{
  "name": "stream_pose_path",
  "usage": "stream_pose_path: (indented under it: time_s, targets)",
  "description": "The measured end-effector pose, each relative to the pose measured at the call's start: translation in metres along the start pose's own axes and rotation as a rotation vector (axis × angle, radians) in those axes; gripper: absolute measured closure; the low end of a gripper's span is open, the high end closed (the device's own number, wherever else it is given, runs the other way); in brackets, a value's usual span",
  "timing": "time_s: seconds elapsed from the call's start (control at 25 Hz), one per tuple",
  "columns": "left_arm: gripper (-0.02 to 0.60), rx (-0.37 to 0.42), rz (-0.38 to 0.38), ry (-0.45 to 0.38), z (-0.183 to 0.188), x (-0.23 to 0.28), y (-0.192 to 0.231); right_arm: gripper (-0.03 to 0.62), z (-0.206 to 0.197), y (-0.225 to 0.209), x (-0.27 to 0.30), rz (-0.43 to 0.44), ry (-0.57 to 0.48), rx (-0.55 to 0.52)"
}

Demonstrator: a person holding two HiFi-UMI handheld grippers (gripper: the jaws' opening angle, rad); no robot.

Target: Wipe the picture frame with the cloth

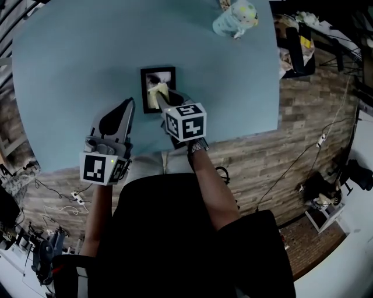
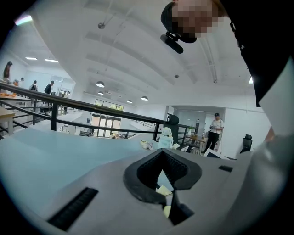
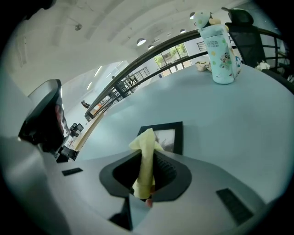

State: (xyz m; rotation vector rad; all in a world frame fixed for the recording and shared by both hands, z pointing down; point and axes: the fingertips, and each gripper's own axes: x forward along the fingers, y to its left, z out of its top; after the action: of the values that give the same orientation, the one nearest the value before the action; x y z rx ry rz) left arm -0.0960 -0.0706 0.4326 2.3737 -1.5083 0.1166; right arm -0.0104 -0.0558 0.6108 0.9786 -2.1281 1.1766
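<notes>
A black picture frame (image 1: pixel 152 74) lies flat on the light blue table (image 1: pixel 70 70), near its front edge. My right gripper (image 1: pixel 166 103) is shut on a pale yellow cloth (image 1: pixel 158 92), and the cloth's free end rests on the frame's lower part. In the right gripper view the cloth (image 3: pixel 146 142) stands up between the jaws of the right gripper (image 3: pixel 148 153), with the frame (image 3: pixel 161 125) just beyond. My left gripper (image 1: pixel 128 102) hovers to the left of the frame, shut and holding nothing. Its tips (image 2: pixel 164 151) meet over bare table.
A pale green printed bottle (image 1: pixel 235 17) (image 3: pixel 219 55) stands at the table's far edge. A dark stand with papers (image 1: pixel 297 46) is off the table's right side. Brick-patterned floor with cables (image 1: pixel 303 157) lies below the front edge. A railing (image 2: pixel 92 101) runs beyond the table.
</notes>
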Motion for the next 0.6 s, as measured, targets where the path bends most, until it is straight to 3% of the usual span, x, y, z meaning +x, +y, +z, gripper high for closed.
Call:
stream_pose_path:
  time_s: [0.6]
  targets:
    - [0.584, 0.007, -0.108, 0.018, 0.001, 0.017, -0.023, 0.537, 0.004, -0.040, -0.039, -0.101, -0.078, 0.086]
